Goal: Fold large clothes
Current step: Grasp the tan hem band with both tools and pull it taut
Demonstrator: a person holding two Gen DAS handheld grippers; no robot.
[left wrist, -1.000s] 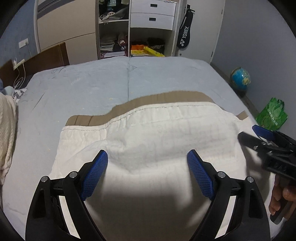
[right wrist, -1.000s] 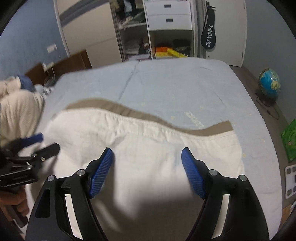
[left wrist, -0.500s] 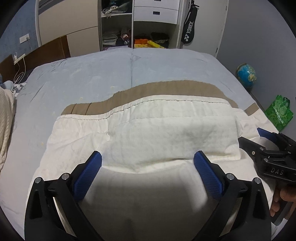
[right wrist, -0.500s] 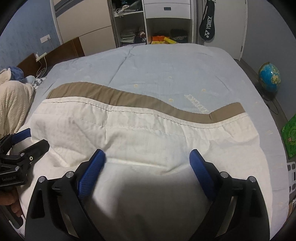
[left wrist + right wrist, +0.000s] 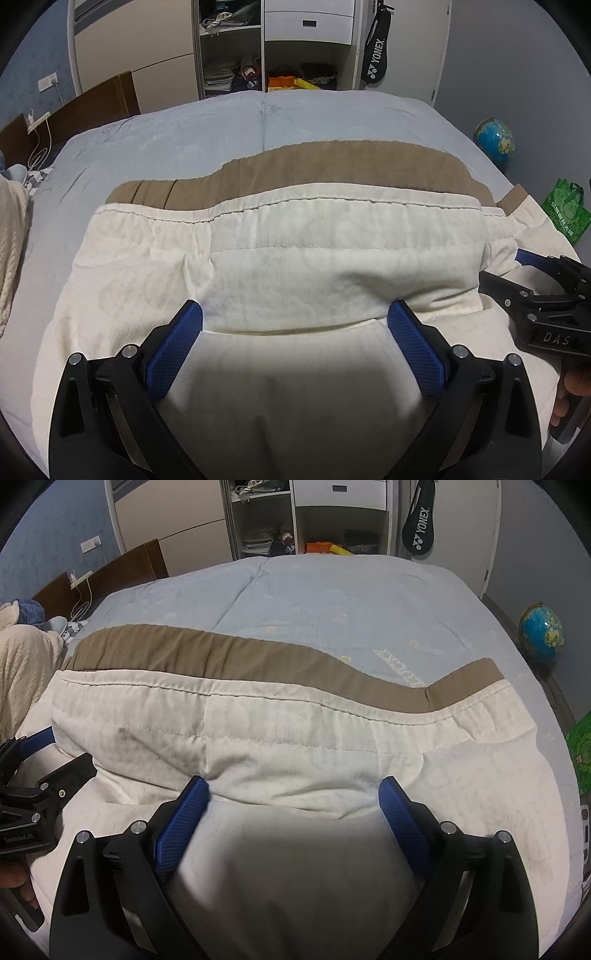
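Observation:
A large cream garment (image 5: 295, 266) with a brown band (image 5: 332, 170) along its far edge lies spread on the bed; it also shows in the right wrist view (image 5: 295, 738). A folded layer lies over its middle, its near edge just in front of both grippers. My left gripper (image 5: 295, 332) is open and empty, fingers wide apart over the cream cloth. My right gripper (image 5: 293, 805) is open and empty the same way. The right gripper shows at the right edge of the left wrist view (image 5: 543, 299), and the left gripper at the left edge of the right wrist view (image 5: 33, 775).
The light blue bedspread (image 5: 258, 122) extends beyond the garment. A cream knit blanket (image 5: 22, 664) lies at the left. A wardrobe with shelves (image 5: 266, 55) stands behind the bed. A globe (image 5: 493, 138) and a green bag (image 5: 565, 210) sit on the floor at the right.
Both grippers have pulled back toward the near edge and lowered over the cloth. The folded cream layer has settled flat, and more of the brown band shows.

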